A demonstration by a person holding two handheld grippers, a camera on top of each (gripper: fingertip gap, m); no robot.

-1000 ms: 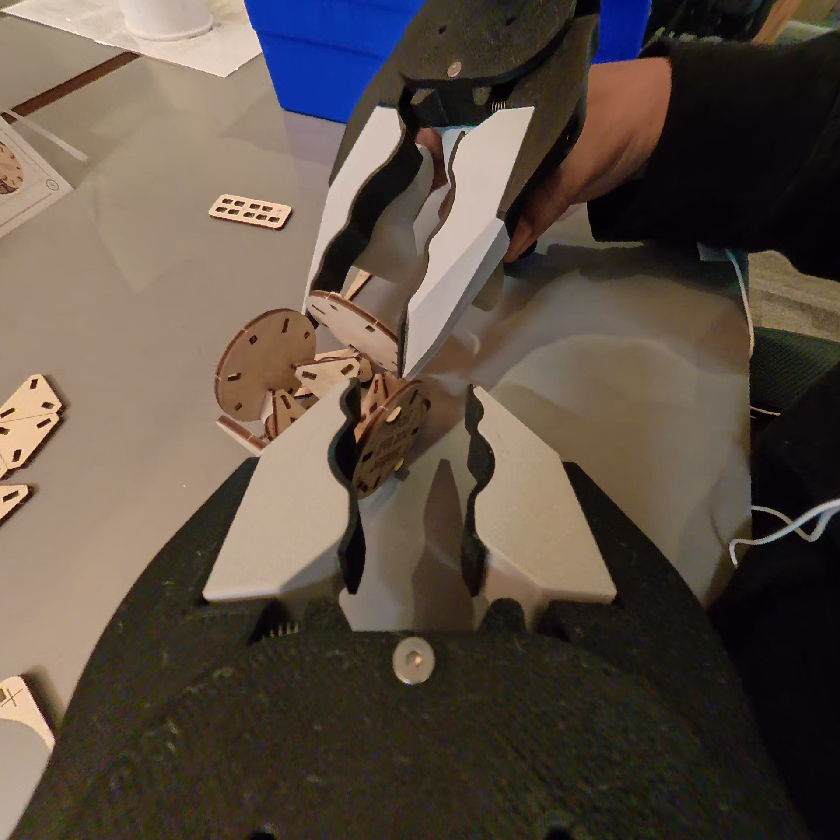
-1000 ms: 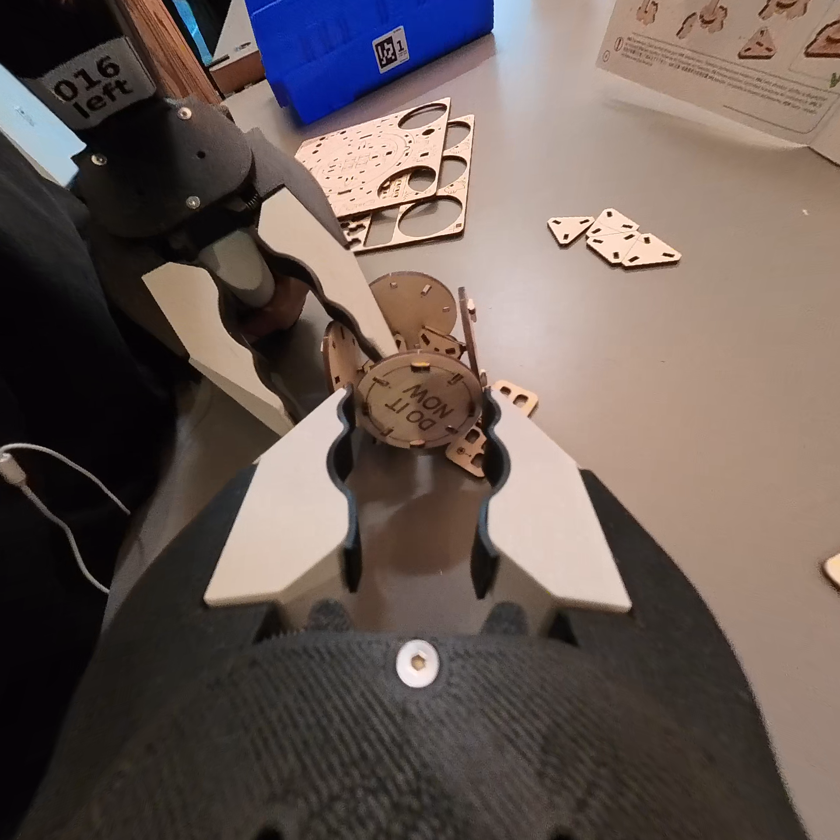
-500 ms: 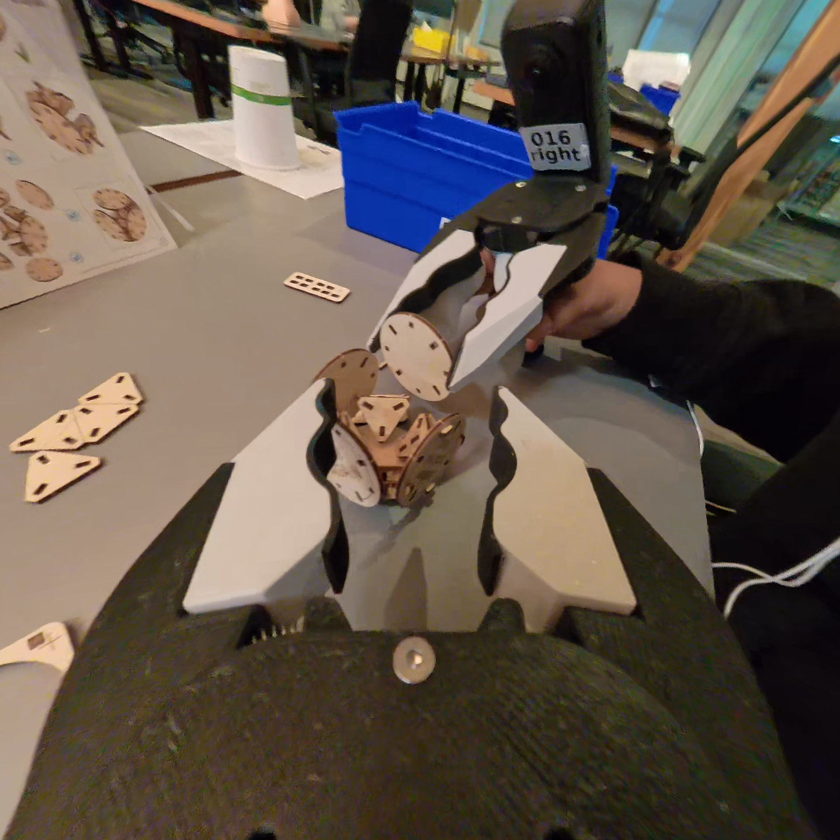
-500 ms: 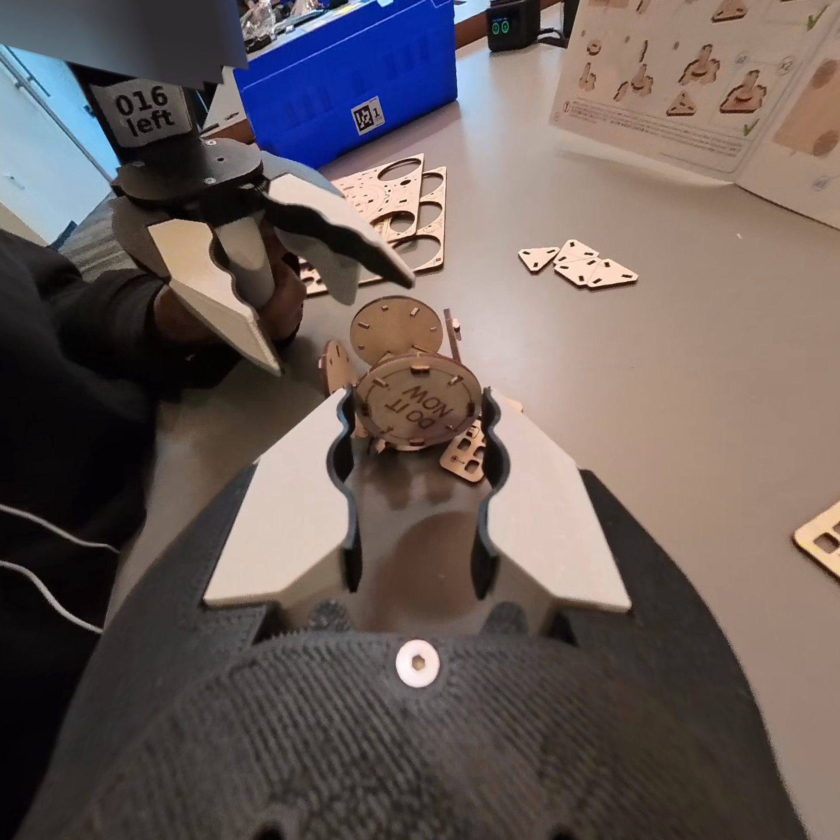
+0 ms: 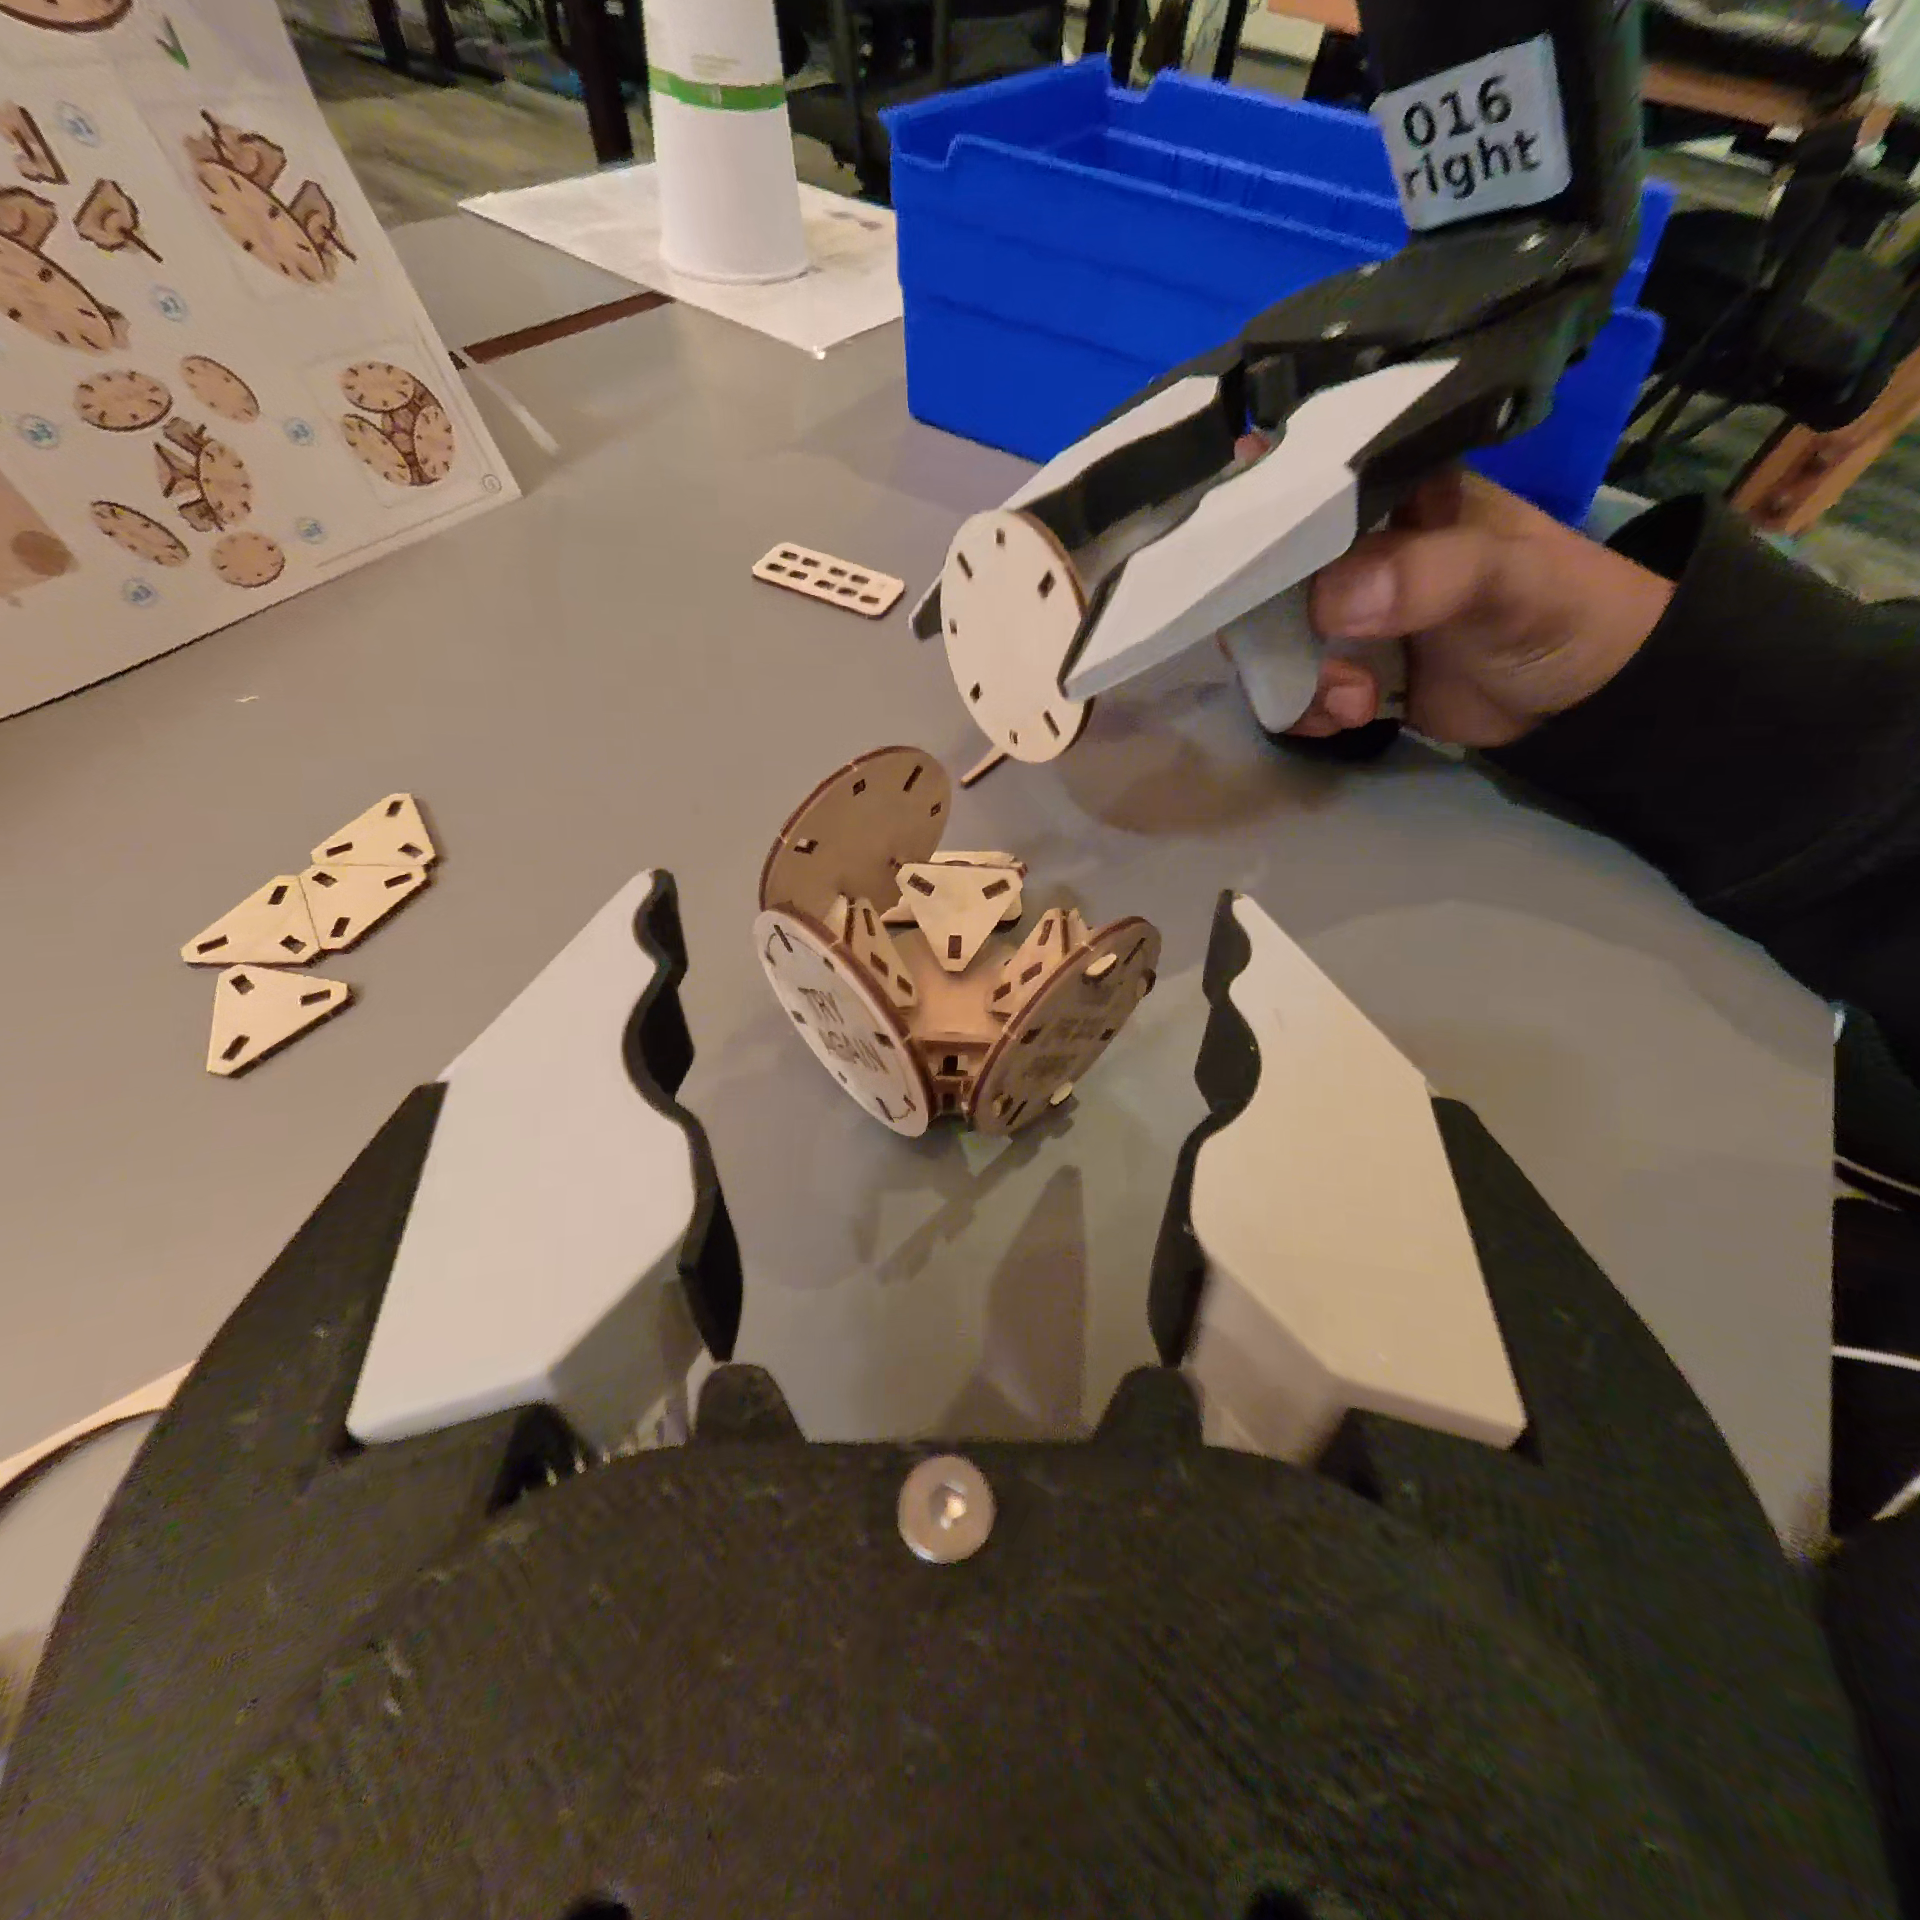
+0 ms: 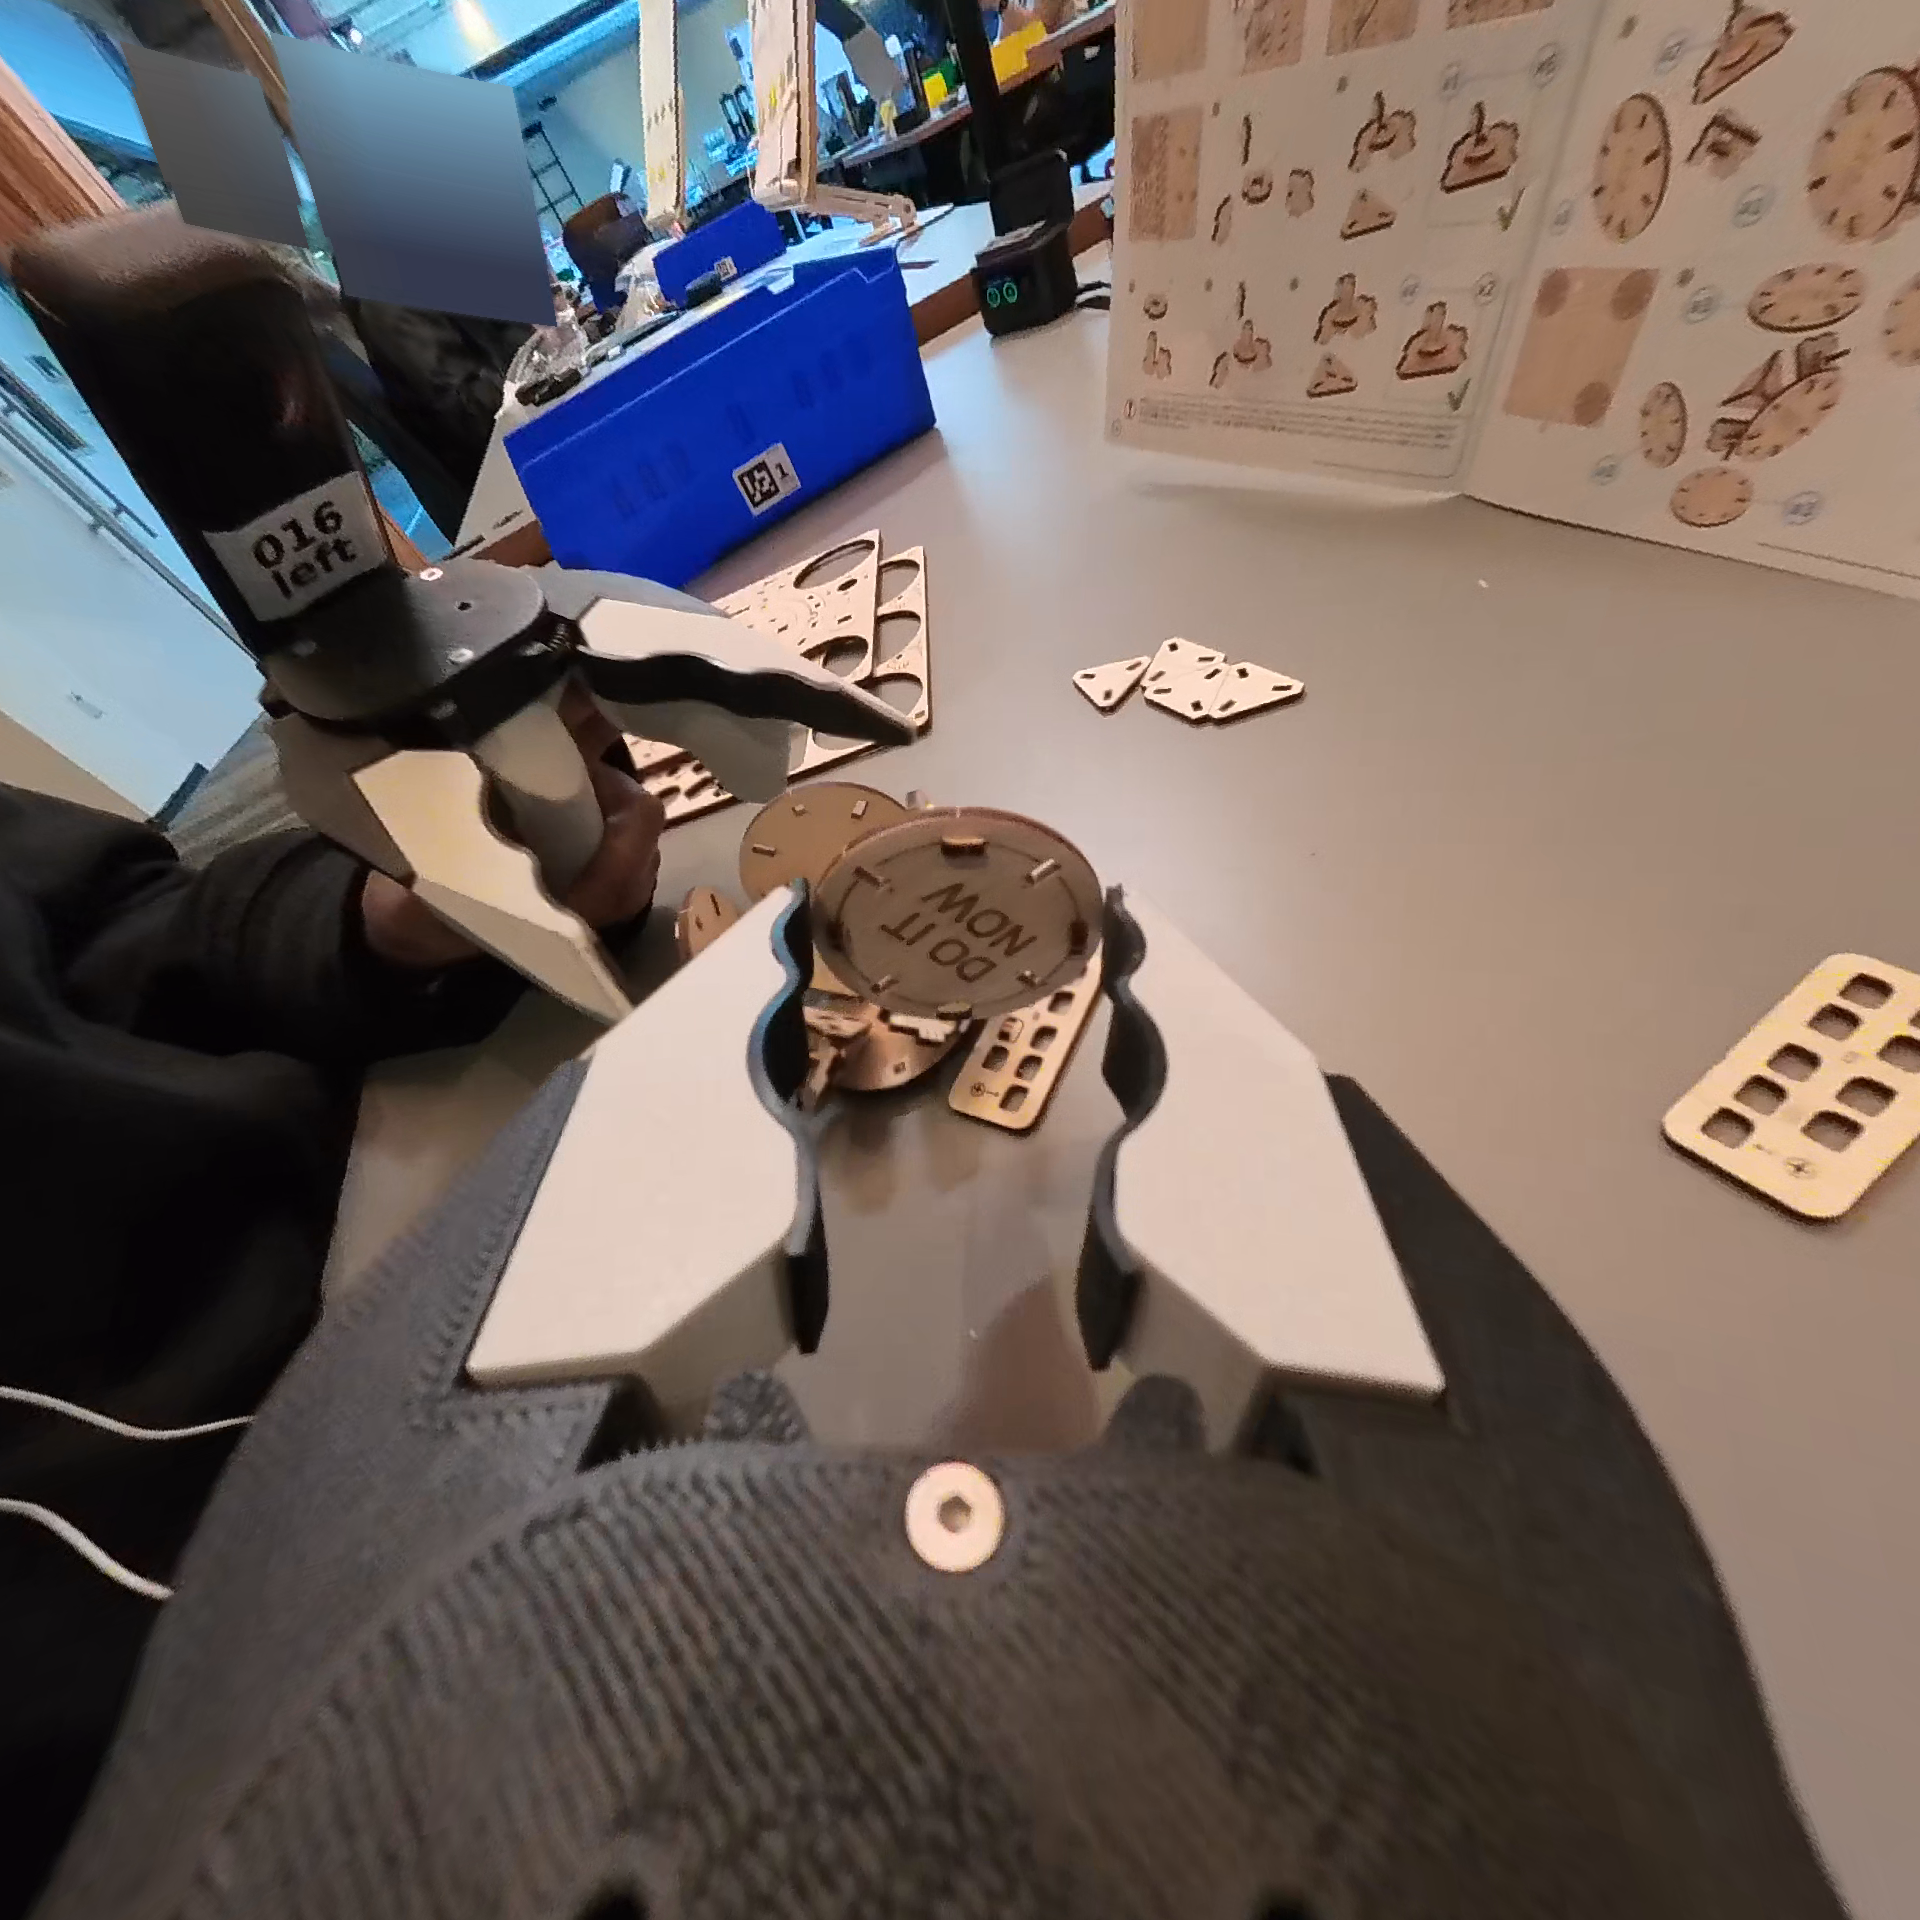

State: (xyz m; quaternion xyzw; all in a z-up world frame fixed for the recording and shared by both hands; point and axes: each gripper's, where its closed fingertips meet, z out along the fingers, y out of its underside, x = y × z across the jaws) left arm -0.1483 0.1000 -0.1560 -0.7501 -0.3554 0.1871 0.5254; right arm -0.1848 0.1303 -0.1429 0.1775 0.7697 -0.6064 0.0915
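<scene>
Right gripper [image 6: 951,940] pinches a thin, light, brittle-looking disc [image 6: 956,925] by its rim; left gripper [image 5: 940,935], spread, brackets the model [image 5: 951,997] mid-desk [image 5: 623,707].

Grey glossy tabletop [image 5: 582,665], smooth, picks up soft reflections from overhead light. Past its far edge a second tabletop [image 6: 997,223] in the same grey, a brown wood strip [image 5: 561,327] at the seam. Dark table legs [image 5: 613,94] and carpeted floor [image 5: 416,135] behind that in the left wrist view. Right wrist view: open workshop room, more benches running back, a black post [image 6: 982,125] standing on the far tabletop. Tall bright windows [image 6: 62,582] along the left side, daylight bluish; brick-coloured wall edge [image 6: 52,166] upper left. Interior light warm, fairly dim.
</scene>
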